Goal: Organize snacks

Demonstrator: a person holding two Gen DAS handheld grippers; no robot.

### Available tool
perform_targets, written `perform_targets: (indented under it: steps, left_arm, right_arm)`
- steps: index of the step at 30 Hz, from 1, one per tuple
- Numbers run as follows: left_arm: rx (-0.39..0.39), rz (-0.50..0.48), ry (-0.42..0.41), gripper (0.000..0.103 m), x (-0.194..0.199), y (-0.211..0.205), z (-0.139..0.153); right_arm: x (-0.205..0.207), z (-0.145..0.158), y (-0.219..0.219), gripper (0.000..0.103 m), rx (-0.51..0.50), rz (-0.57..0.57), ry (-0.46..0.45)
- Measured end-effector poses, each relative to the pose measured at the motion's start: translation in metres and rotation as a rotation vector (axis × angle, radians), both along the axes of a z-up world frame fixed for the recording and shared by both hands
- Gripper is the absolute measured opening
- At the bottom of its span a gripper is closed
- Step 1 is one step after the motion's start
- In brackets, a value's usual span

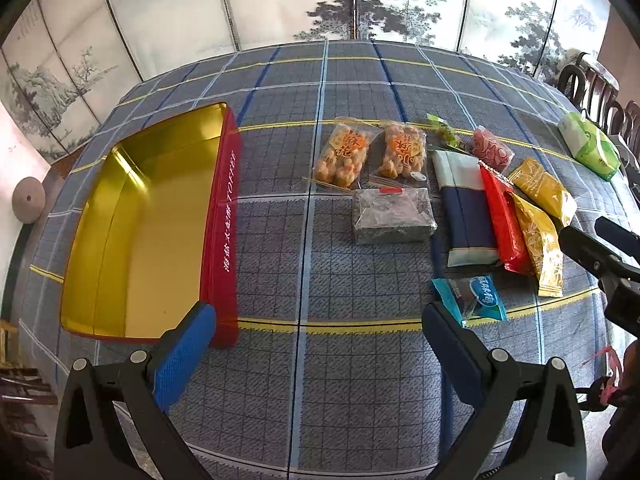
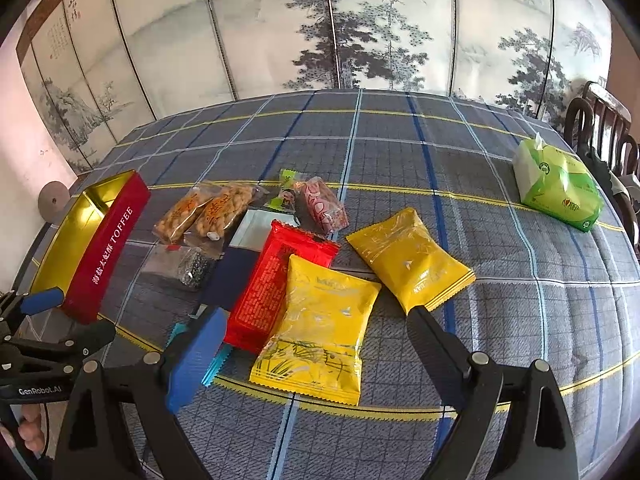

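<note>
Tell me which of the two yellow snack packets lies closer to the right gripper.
The nearer yellow packet, the one with its corner resting on the red packet. It lies right before the open right gripper; the other yellow packet lies farther back, apart from the red one.

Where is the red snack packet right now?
The red snack packet lies flat on the tablecloth, between the navy pouch and a yellow packet overlapping its edge.

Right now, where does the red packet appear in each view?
Left wrist view: red packet lies right of centre, between the navy pack and a yellow packet.
Right wrist view: red packet lies centre-left, partly under a yellow packet.
Shared landmark: the red tin.
</note>
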State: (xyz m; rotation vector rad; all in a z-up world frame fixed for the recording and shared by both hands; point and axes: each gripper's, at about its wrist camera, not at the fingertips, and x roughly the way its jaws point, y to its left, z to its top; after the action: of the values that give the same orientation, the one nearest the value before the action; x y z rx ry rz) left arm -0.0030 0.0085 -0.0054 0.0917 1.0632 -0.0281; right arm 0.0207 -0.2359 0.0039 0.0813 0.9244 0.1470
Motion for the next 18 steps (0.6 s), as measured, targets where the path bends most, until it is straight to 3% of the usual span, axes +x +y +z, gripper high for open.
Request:
perform_targets:
  steps: [18]
  left_arm:
    - [0.005, -0.004, 0.010, 0.102, 0.003, -0.002, -0.003]
  right_arm:
    - [0.010, 0.000, -0.010, 0.094, -0.035, 0.017, -0.013]
